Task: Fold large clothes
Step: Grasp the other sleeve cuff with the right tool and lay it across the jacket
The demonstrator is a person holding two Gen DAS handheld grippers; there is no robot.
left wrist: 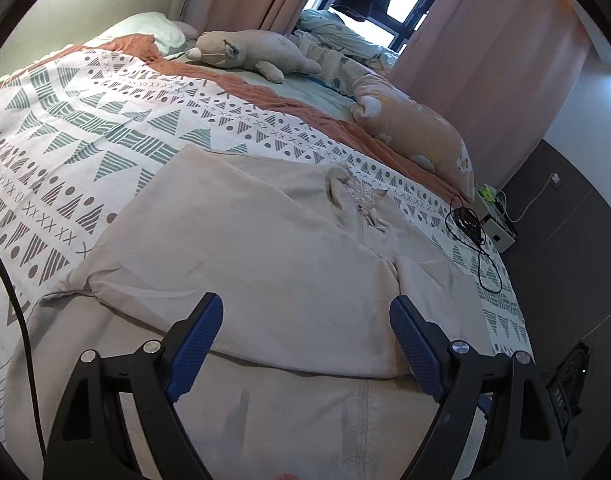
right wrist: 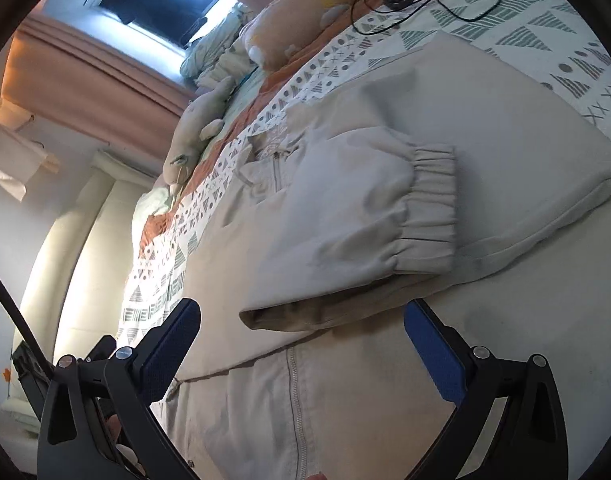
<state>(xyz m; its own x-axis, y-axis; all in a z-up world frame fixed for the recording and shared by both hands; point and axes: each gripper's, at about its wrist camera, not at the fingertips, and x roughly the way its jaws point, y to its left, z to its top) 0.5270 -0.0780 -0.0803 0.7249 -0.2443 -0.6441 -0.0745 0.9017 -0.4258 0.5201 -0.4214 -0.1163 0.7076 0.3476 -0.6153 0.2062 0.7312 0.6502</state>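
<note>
A large beige zip-up jacket [left wrist: 245, 240] lies flat on the patterned bedspread [left wrist: 65, 128], collar toward the far side. Both sleeves are folded across its front. In the right wrist view the jacket [right wrist: 385, 380] fills the frame, and one sleeve with an elastic cuff [right wrist: 429, 208] lies across the body. The zipper [right wrist: 295, 400] runs down the front. My left gripper [left wrist: 305, 316] is open and empty, hovering over the folded sleeve edge. My right gripper [right wrist: 301, 320] is open and empty just above the sleeve's lower fold.
A plush toy [left wrist: 245, 52] and an orange pillow [left wrist: 417, 132] lie at the far side of the bed. A black cable [left wrist: 473, 236] lies on the bedspread near the bed's right edge. Pink curtains [left wrist: 485, 40] hang by the window.
</note>
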